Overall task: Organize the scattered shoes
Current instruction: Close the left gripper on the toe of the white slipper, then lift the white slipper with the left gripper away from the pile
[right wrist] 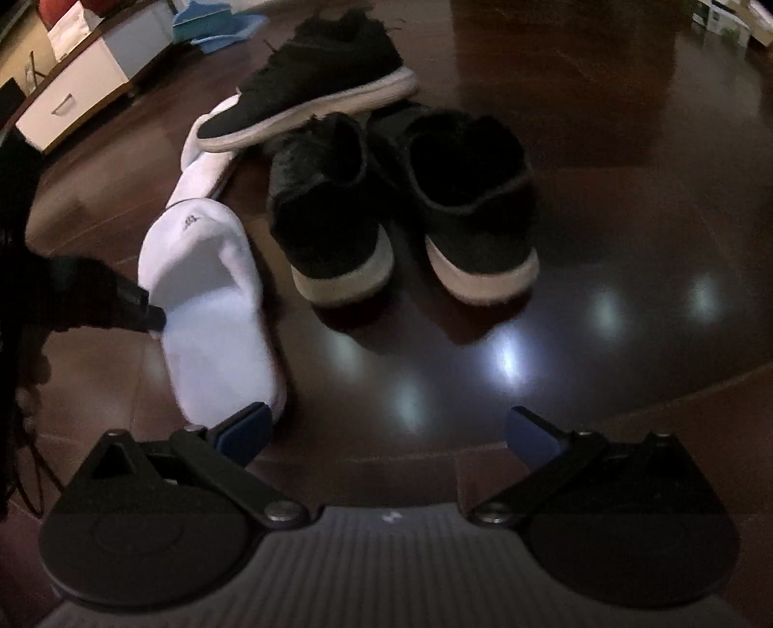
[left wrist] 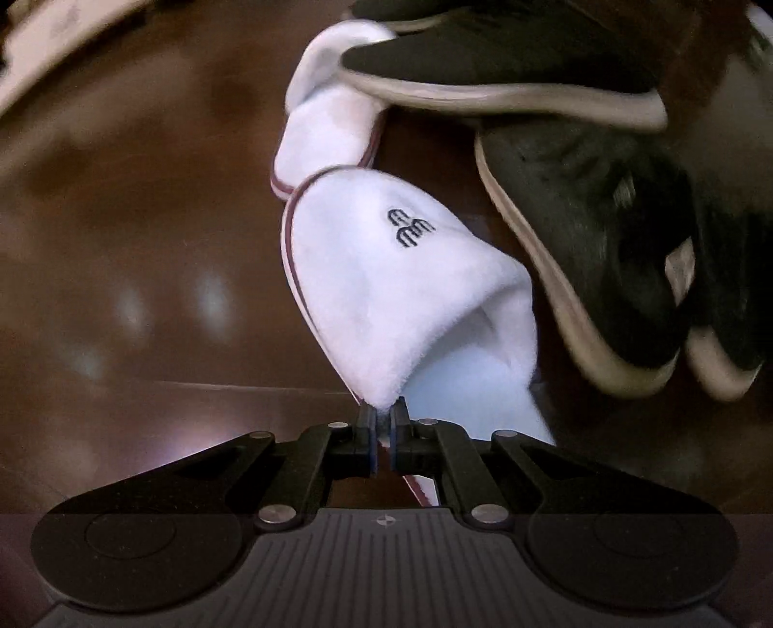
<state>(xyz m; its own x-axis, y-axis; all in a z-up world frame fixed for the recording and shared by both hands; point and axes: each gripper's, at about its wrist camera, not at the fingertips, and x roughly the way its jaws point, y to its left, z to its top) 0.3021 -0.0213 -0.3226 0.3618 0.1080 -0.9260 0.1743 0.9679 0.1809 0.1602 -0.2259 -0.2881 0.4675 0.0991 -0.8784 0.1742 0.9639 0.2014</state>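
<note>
Left gripper (left wrist: pixel 384 425), jaws closed on the side edge of a white terry slipper (left wrist: pixel 396 285) at the mouth of its toe cover; the pinch falls where upper meets sole, probably because that seam is thin enough to fit between the pads. In the right wrist view the same gripper (right wrist: pixel 152 314) enters from the left and meets the slipper (right wrist: pixel 217 309) at its near side edge, the sole lying on or just above the dark wooden floor (right wrist: pixel 604 193); contact with the floor cannot be told.

Right gripper (right wrist: pixel 386 435), jaws spread wide and holding nothing, poised just behind the slipper's heel, its left finger (right wrist: pixel 246 430) overlapping the heel end.

A second white slipper (right wrist: pixel 203 164) lies beyond the toe of the first, its far end tucked under a black sneaker with a white sole (right wrist: pixel 314 92) that lies crosswise. Two more black sneakers, one nearer the slippers (right wrist: pixel 333 232) and one to its right (right wrist: pixel 473 203), stand side by side, heels toward the camera, apparently already paired.

A white drawer cabinet (right wrist: pixel 82 92) and a blue object (right wrist: pixel 212 24), unclear, stand at the far left.

Judgement: the gripped slipper is being repositioned to pair with its mate; that mate must first come free of the crosswise sneaker.
</note>
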